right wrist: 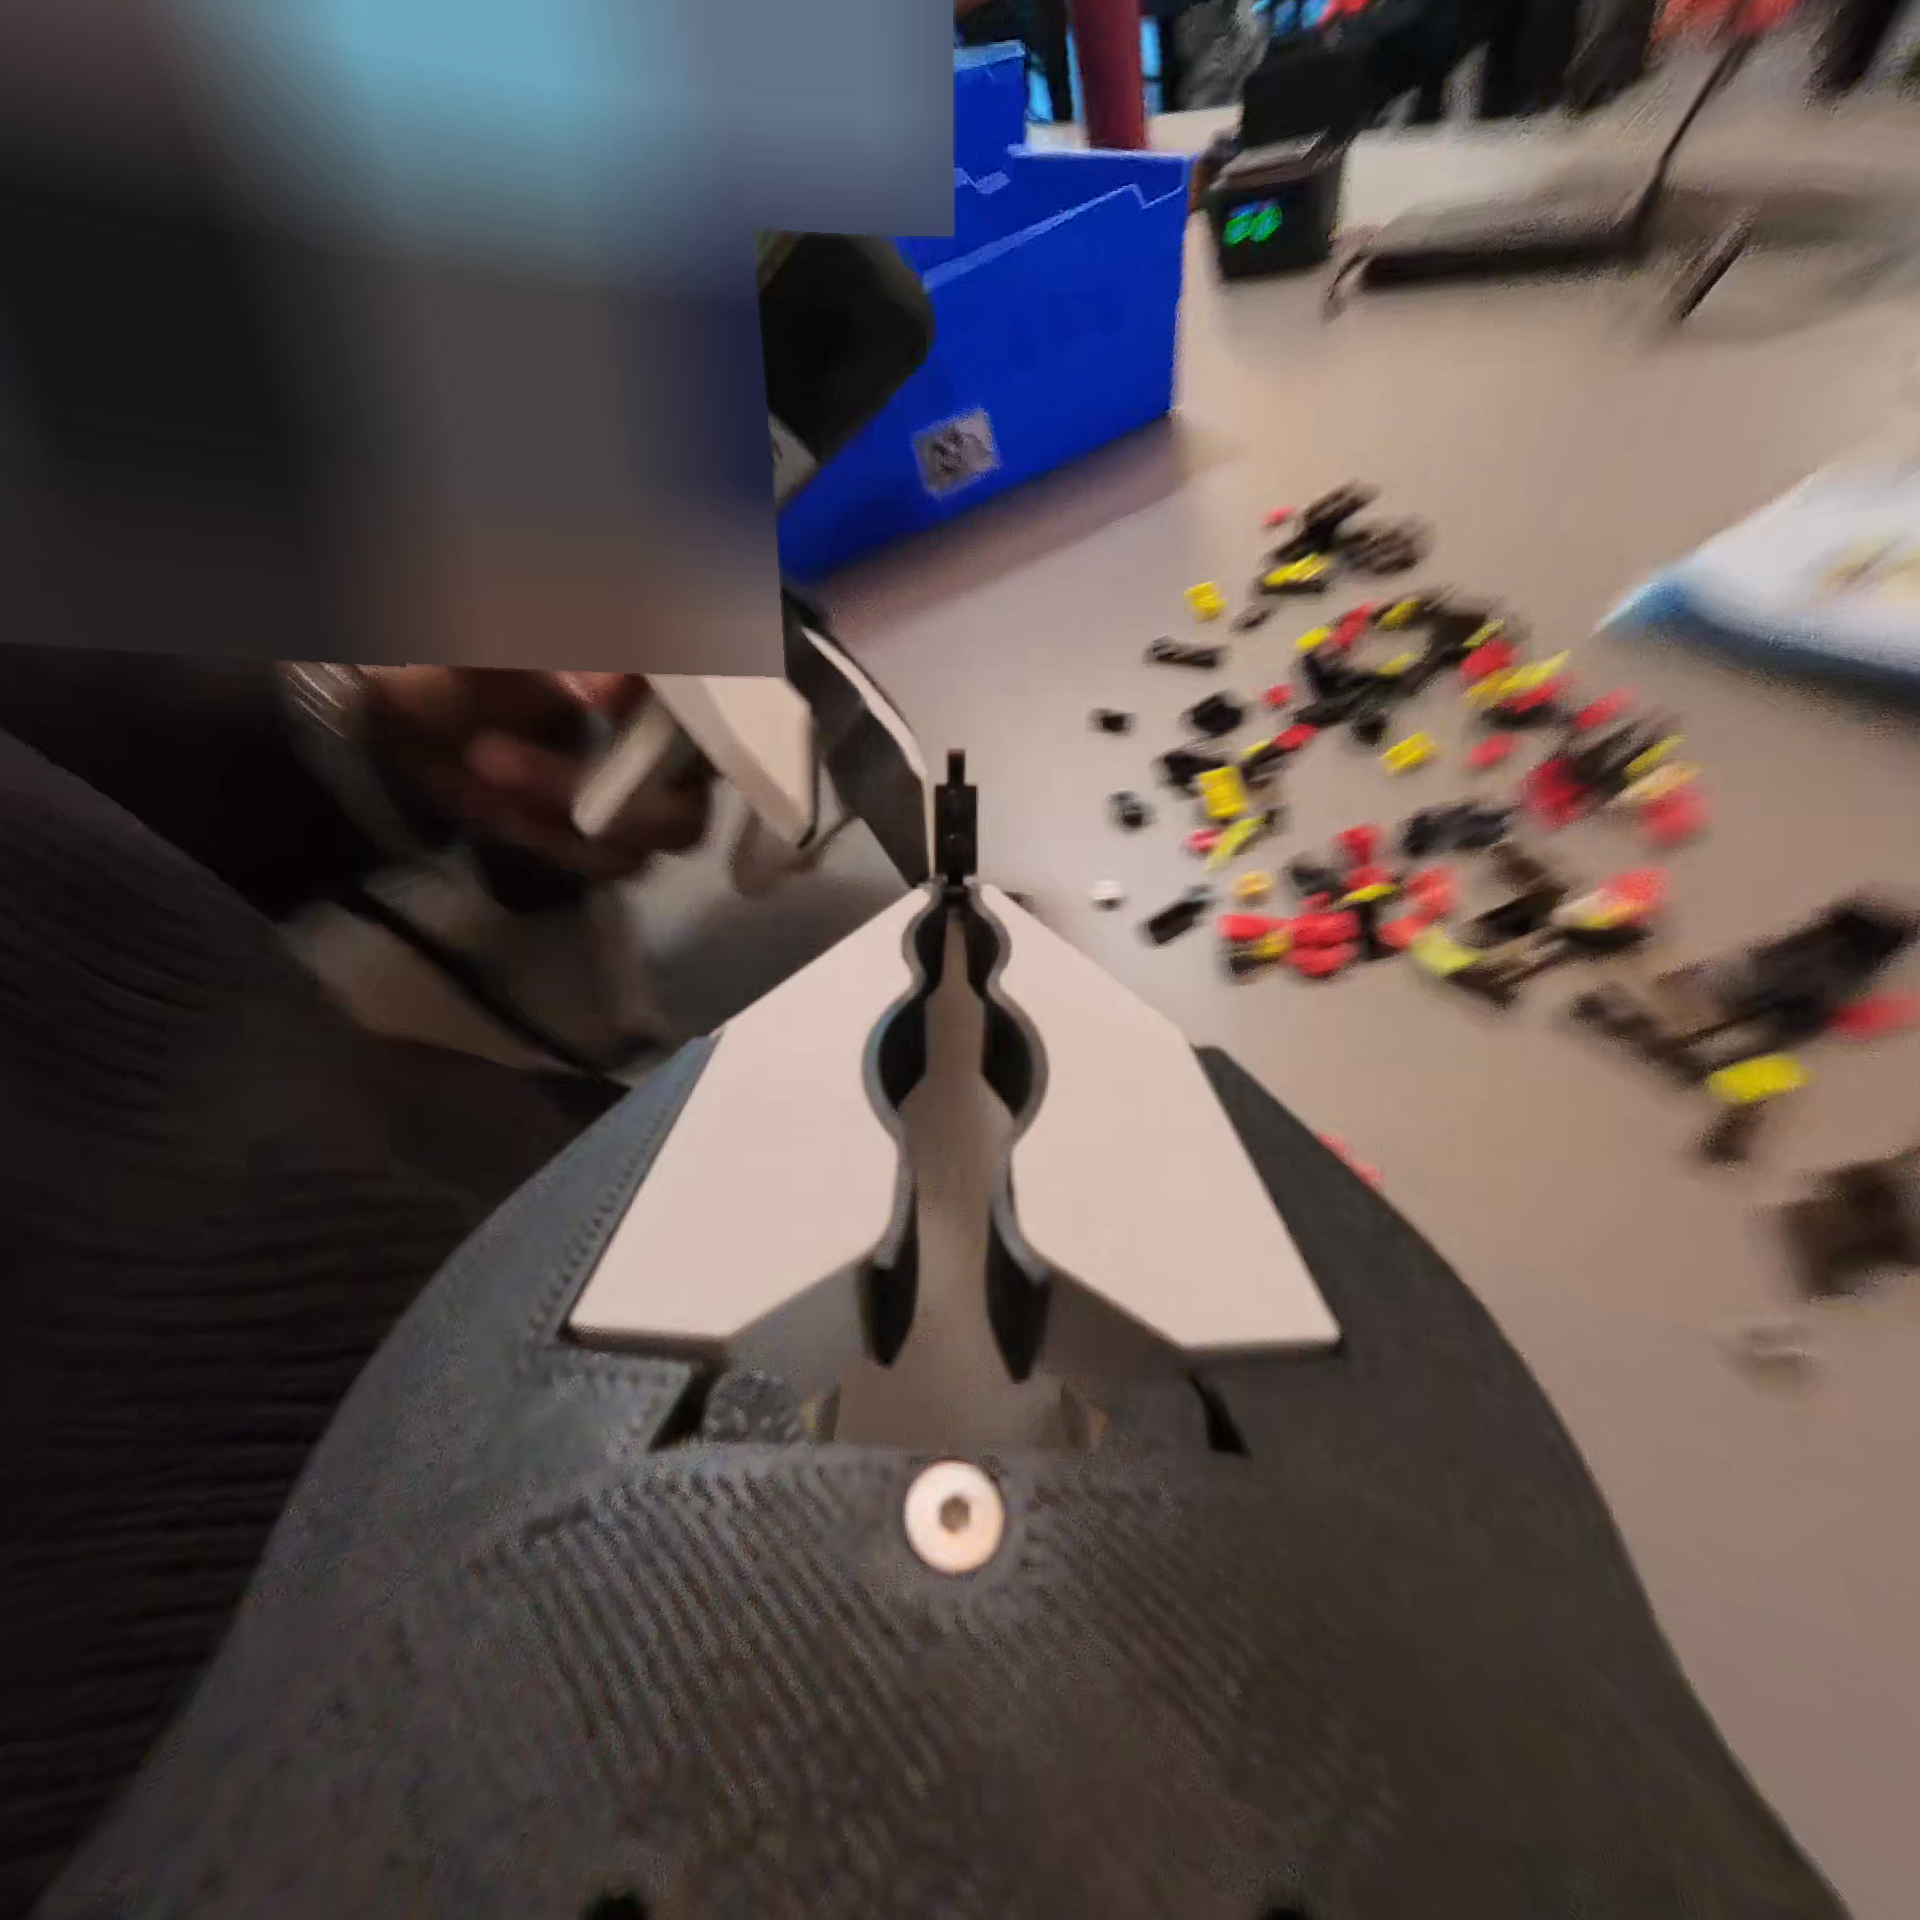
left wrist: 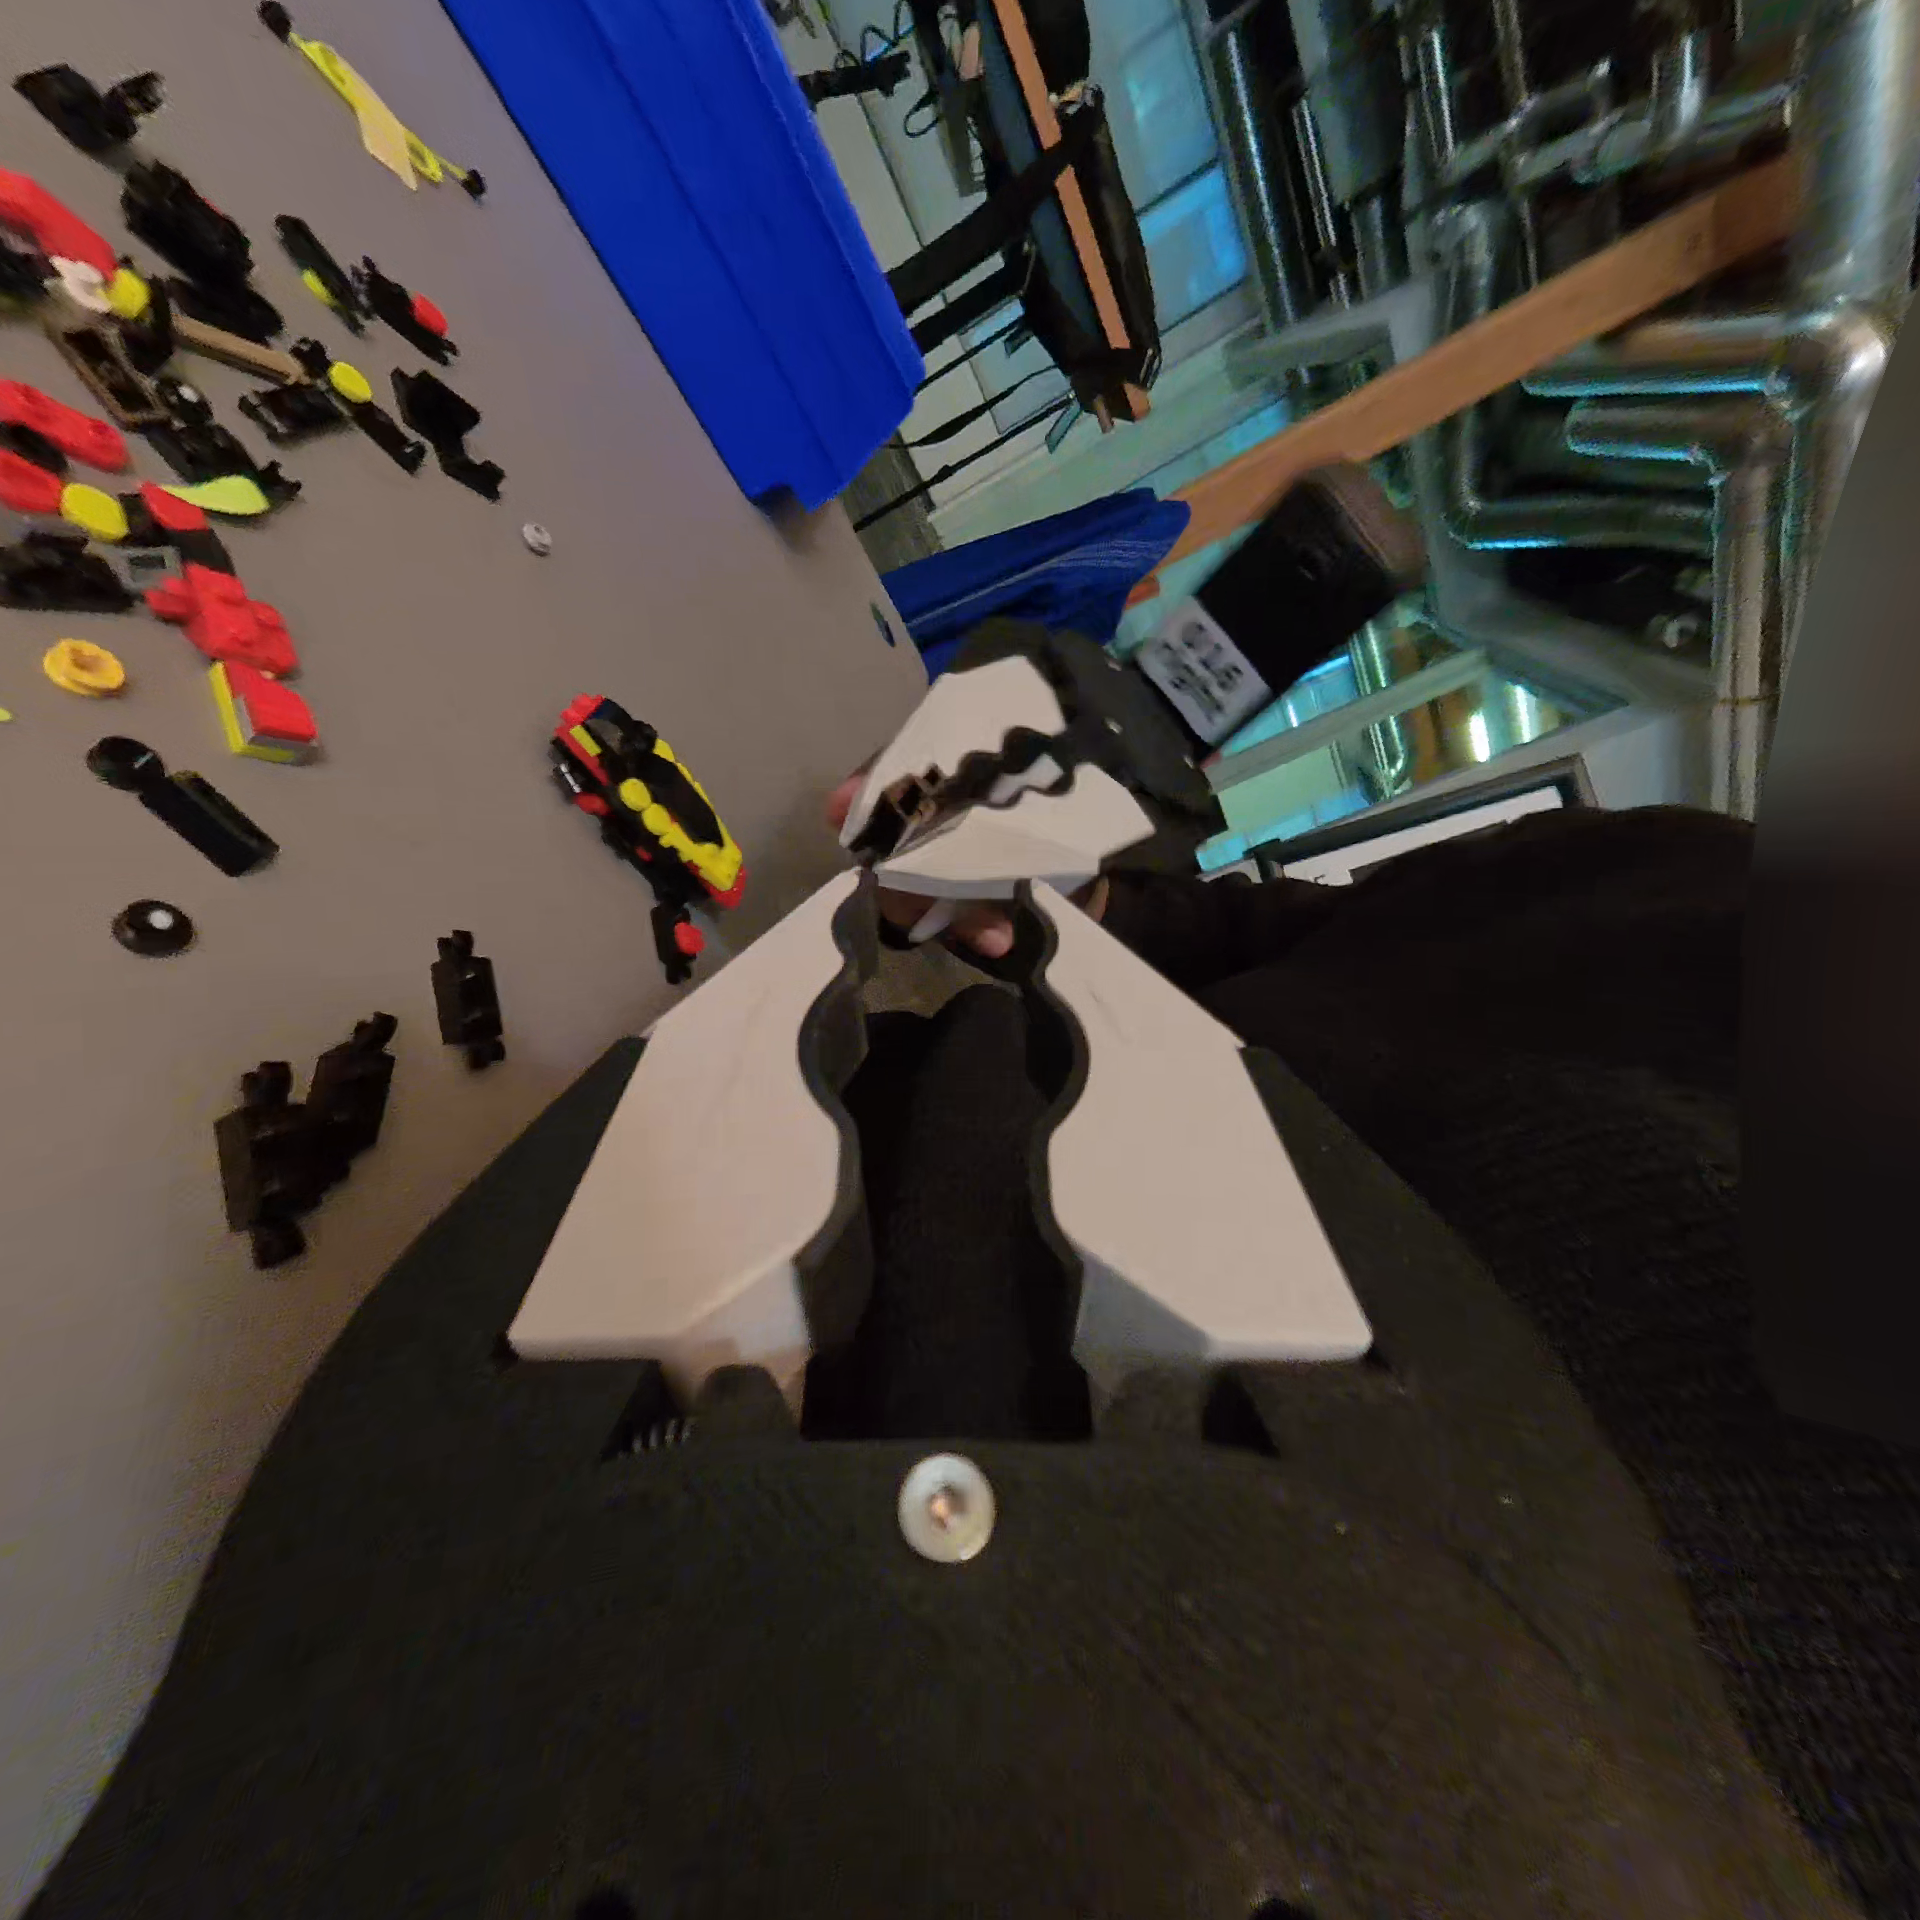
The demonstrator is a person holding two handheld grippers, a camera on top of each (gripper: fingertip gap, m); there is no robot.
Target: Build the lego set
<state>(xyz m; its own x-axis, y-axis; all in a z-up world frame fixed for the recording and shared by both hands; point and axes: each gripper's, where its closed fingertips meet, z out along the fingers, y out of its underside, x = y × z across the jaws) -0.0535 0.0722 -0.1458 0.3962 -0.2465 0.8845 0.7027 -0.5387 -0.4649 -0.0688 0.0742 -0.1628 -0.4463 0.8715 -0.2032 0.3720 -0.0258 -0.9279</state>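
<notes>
Right gripper (right wrist: 953,891) pinches a black brick (right wrist: 955,821) by its lower end — it sticks out at 12 o'clock, above the table (right wrist: 1351,1299). Likely light, stiff, slick. Left gripper (left wrist: 951,904) stands open, empty, just beside it.

2 grippers (left wrist: 951,883), 2 blue bins (left wrist: 707,239), 1 table (left wrist: 468,852)

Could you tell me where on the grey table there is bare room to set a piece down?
The table is bare between the blue bin and the scattered bricks, around the small white stud. Another bare strip lies between the small brick car and the red bricks. The far-left heap is crowded.
</notes>
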